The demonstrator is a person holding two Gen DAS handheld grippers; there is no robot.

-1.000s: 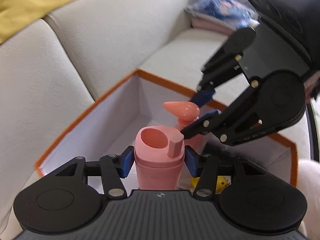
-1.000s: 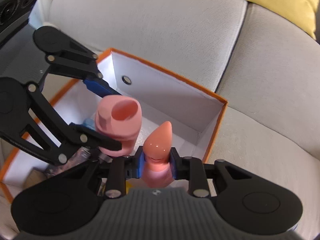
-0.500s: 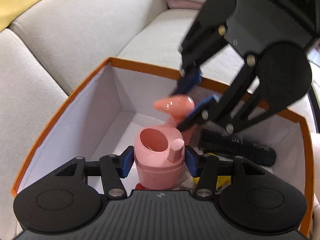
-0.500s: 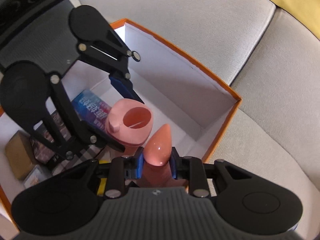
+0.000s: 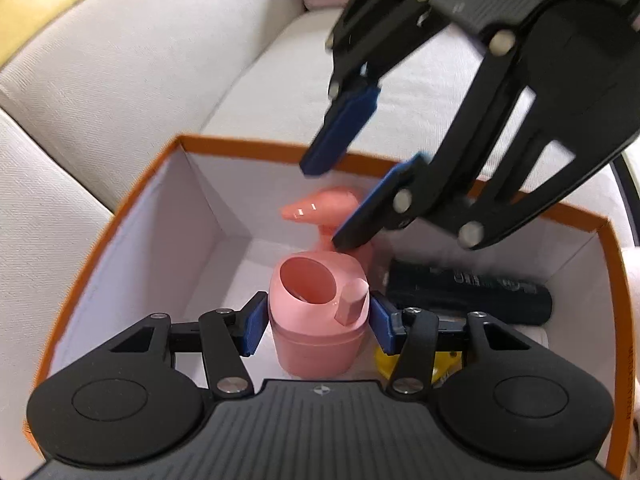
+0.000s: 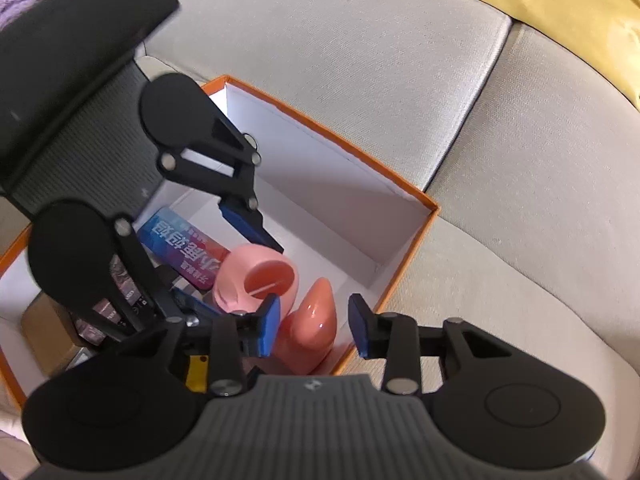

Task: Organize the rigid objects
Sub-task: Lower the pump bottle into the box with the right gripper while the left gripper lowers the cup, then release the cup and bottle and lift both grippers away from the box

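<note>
With the pink cup [image 5: 318,312] clamped by the left gripper [image 5: 318,322] low inside the orange box [image 5: 240,148] and the coral cone [image 6: 314,320] freed between the right gripper's [image 6: 314,330] spread jaws, tipping could be caused by a careless withdrawal.

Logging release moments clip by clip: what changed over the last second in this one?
Both grippers went down into the orange box. The right gripper let go of the pointed pink piece; its jaws now stand open on either side of it, and it sits inside the box. The left gripper stayed shut on the pink cup. The black tube and the blue packet lie in the box.
</note>
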